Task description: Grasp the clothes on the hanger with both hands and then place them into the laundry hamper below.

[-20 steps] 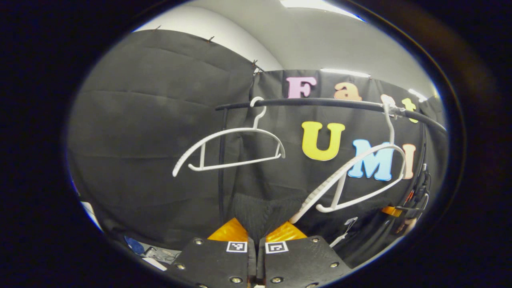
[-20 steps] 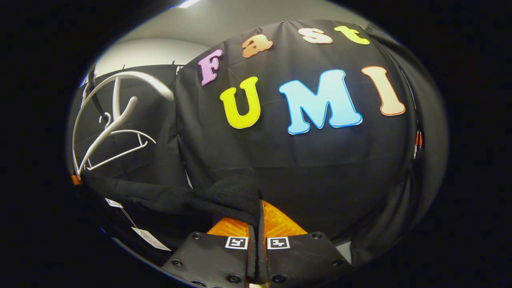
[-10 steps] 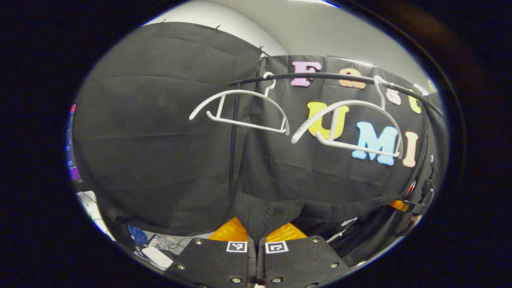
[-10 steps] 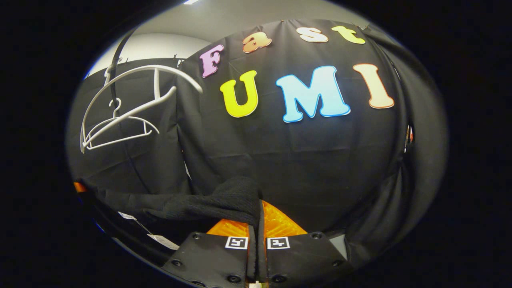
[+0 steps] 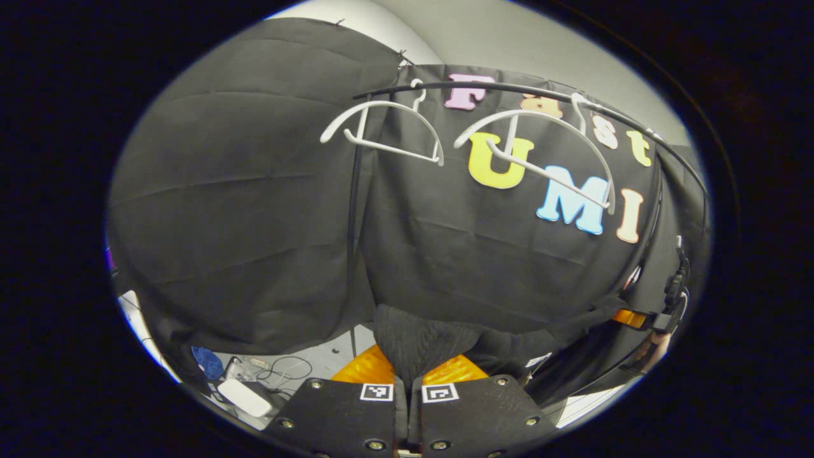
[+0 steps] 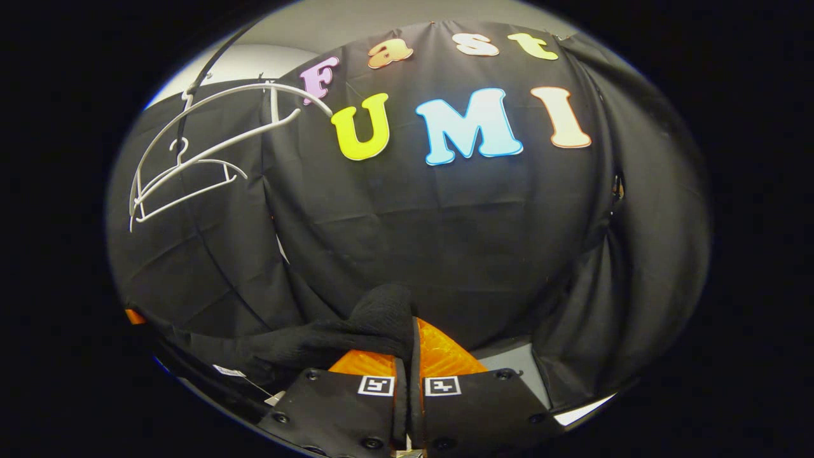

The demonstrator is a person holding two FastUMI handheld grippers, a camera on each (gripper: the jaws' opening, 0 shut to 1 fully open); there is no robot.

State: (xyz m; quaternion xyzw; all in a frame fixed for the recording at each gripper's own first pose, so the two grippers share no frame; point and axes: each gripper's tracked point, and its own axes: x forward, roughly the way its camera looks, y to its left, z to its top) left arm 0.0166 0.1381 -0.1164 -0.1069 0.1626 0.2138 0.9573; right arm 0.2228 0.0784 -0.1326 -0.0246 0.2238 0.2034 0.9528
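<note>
Fingers of left gripper [image 5: 408,375] and right gripper [image 6: 409,366] both pinched closed on black garment [image 5: 420,340]; two bare white hangers [image 5: 381,130] on rail [image 5: 509,89].

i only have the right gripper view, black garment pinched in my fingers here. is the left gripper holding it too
Observer: Yes. In the left gripper view, the left gripper is shut on a fold of the black garment.
Operator: is it off the hangers
Observer: Yes. Both white hangers hang bare on the black rail, well above the garment.
Operator: anything on the floor on that side
Observer: At lower left there's a white device, a blue object and some cable on the pale floor.
Operator: see the hamper
Observer: Not from the left gripper view.
</note>
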